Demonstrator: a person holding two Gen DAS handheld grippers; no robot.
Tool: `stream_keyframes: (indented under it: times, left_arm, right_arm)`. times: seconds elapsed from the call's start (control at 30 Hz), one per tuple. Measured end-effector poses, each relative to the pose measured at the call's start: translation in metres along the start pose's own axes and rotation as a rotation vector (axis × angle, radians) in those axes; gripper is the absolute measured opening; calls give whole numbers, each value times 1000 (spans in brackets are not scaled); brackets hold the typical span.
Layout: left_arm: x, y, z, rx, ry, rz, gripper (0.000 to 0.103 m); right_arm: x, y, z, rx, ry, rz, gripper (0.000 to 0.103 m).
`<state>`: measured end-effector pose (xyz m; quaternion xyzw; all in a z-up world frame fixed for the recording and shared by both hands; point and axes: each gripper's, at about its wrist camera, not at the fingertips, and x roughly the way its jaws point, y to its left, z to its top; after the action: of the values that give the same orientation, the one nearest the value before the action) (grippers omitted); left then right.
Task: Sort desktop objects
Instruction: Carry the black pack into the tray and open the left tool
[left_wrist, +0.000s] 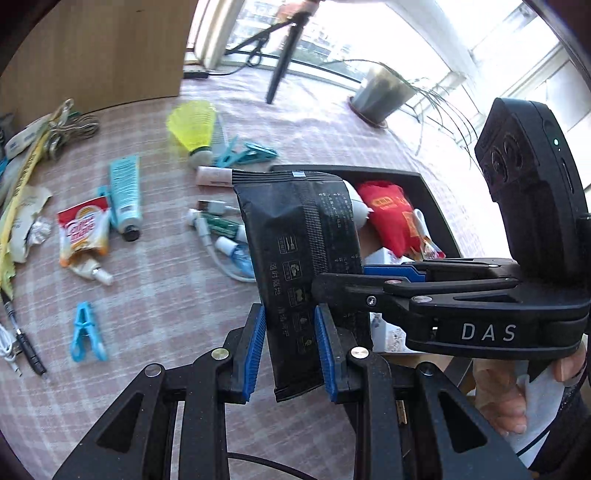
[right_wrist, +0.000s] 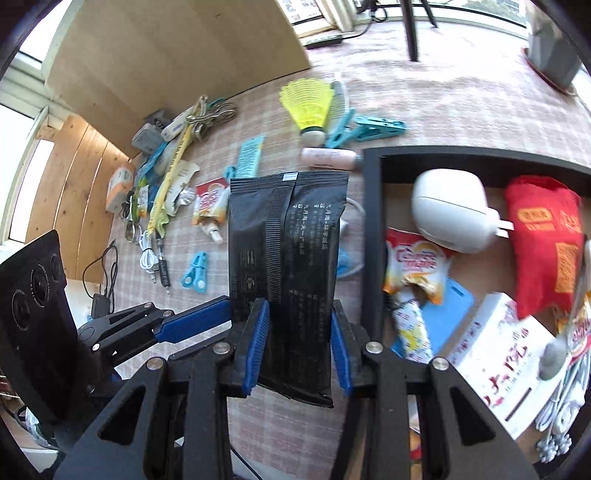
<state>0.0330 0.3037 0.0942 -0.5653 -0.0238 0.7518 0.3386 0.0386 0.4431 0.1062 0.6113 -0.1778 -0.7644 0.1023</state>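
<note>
A black foil packet (left_wrist: 295, 229) with white print hangs above the checked tablecloth, held by both grippers at once. In the left wrist view my left gripper (left_wrist: 291, 350) is shut on its lower part, blue pads (left_wrist: 255, 347) pressing both sides. My right gripper (left_wrist: 354, 284) reaches in from the right and clamps the same packet's right edge. In the right wrist view the packet (right_wrist: 288, 229) stands between the right gripper's (right_wrist: 297, 349) pads, and the left gripper (right_wrist: 221, 314) grips its left edge. The packet sits just left of a black tray (right_wrist: 371, 221).
The tray holds a red pouch (right_wrist: 543, 236), white charger (right_wrist: 450, 206), creamer sachet (right_wrist: 417, 262), blue card (right_wrist: 450, 310) and white box (right_wrist: 502, 354). Loose on the cloth: yellow shuttlecock (left_wrist: 192, 125), teal tube (left_wrist: 125, 192), blue clips (left_wrist: 86, 332), cables, keys. A plant pot (left_wrist: 380, 92) stands behind.
</note>
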Motion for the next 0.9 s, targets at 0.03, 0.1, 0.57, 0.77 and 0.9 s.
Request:
stream_keyframes:
  times: [0.03, 0.1, 0.57, 0.77, 0.9]
  left_arm:
    - [5, -9, 1, 22, 10, -7, 25]
    - [14, -27, 4, 63, 29, -22, 25]
    - [33, -70, 1, 158, 76, -55, 25]
    - [22, -54, 0, 136, 40, 11, 25]
    - [12, -33, -1, 107, 26, 61, 25]
  right_arm:
    - [-6, -9, -3, 18, -8, -8, 33]
    - [-18, -24, -10, 42, -24, -32, 33]
    - [-61, -63, -32, 96, -97, -105, 33]
    - [-63, -52, -29, 57, -115, -102, 33]
    - [-56, -39, -26, 17, -116, -97, 33]
